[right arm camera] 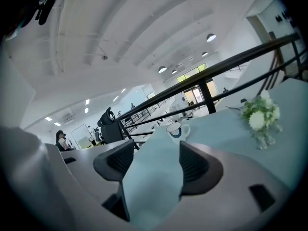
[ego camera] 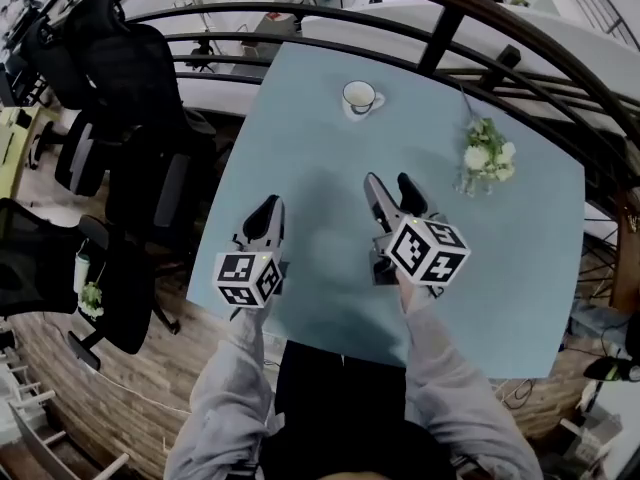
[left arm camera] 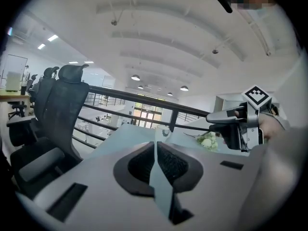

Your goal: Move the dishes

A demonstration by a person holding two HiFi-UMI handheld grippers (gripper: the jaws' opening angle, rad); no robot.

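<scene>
A white cup on a saucer [ego camera: 360, 97] stands near the far edge of the light blue table [ego camera: 300, 128]; it also shows small in the right gripper view as the cup [right arm camera: 176, 129], straight beyond the jaws. My left gripper [ego camera: 267, 211] hovers over the table's near left part, its jaws together with nothing between them [left arm camera: 155, 146]. My right gripper [ego camera: 393, 190] is held over the table's middle, well short of the cup, jaws apart and empty [right arm camera: 156, 148]. The left gripper view shows the right gripper [left arm camera: 226, 119] off to its right.
A small vase of white flowers [ego camera: 487, 158] stands at the table's right side, to the right of the right gripper. A black railing [ego camera: 440, 38] curves behind the far edge. Black office chairs [ego camera: 130, 98] stand left of the table.
</scene>
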